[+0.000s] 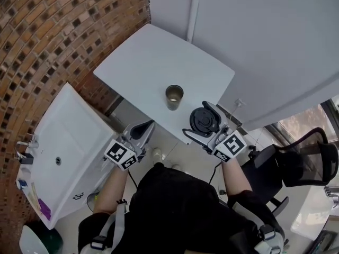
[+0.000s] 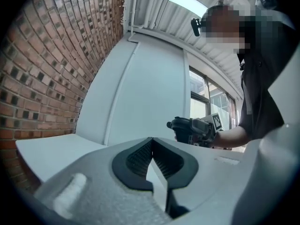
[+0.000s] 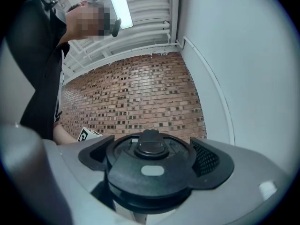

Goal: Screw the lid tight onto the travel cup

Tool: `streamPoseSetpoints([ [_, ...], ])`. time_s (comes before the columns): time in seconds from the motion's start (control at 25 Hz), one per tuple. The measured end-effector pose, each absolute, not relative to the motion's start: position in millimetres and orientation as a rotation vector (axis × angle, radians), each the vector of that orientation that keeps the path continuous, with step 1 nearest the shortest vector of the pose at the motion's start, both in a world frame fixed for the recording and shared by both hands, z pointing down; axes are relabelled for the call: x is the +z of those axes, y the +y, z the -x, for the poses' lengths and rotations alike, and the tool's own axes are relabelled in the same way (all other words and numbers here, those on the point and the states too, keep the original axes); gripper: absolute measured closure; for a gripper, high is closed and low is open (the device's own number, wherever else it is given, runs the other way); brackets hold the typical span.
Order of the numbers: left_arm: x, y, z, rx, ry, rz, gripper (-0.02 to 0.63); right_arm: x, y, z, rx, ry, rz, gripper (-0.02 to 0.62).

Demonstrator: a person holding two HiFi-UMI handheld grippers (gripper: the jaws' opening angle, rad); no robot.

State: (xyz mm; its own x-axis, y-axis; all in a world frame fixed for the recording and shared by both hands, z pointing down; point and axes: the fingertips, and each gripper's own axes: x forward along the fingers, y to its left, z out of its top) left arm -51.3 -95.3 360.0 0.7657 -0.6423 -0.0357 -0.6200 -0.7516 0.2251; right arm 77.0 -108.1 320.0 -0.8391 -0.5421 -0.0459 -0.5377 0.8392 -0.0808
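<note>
Cup (image 1: 174, 96) near desk (image 1: 153, 52) near corner, far half bare. Right tool (image 1: 205, 119) clamps lid (image 3: 150, 165) just past right edge; left tool (image 1: 147, 127) closed, empty.

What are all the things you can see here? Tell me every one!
table: one, white, in the corner between the two walls
cup: one, shiny metal, open, near the table's front edge
lid: one, black, in the right tongs, beside the cup, not on it
brick wall: one, red-brown, left
sink: one, white, lower left by the brick wall
chair: one, black, far right
left tongs: one, grey with black pads, shut and empty, at the table's front edge
right tongs: one, grey with black pads, shut on the lid
person: one, black clothes, bottom of the head view
</note>
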Motion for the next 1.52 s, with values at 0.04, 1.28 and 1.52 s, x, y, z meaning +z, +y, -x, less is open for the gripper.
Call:
streamPoseSetpoints([
  [0.04,354.6,-102.6,55.0,-0.187,-0.98,-2.772,0.603,319.2,-116.3,-74.8,-0.108,2.941,0.881,0.092],
  [1.28,473.0,-218.2,36.3,0.2,-0.733,-2.885,0.316,371.3,-238.4,-73.6,-0.163,2.928,1.072,0.094],
  [1.52,534.0,-223.1,9.5,0.397,-0.683,-2.869,0.176,399.8,-243.4,-85.0,-0.231,2.93,1.078,0.094],
])
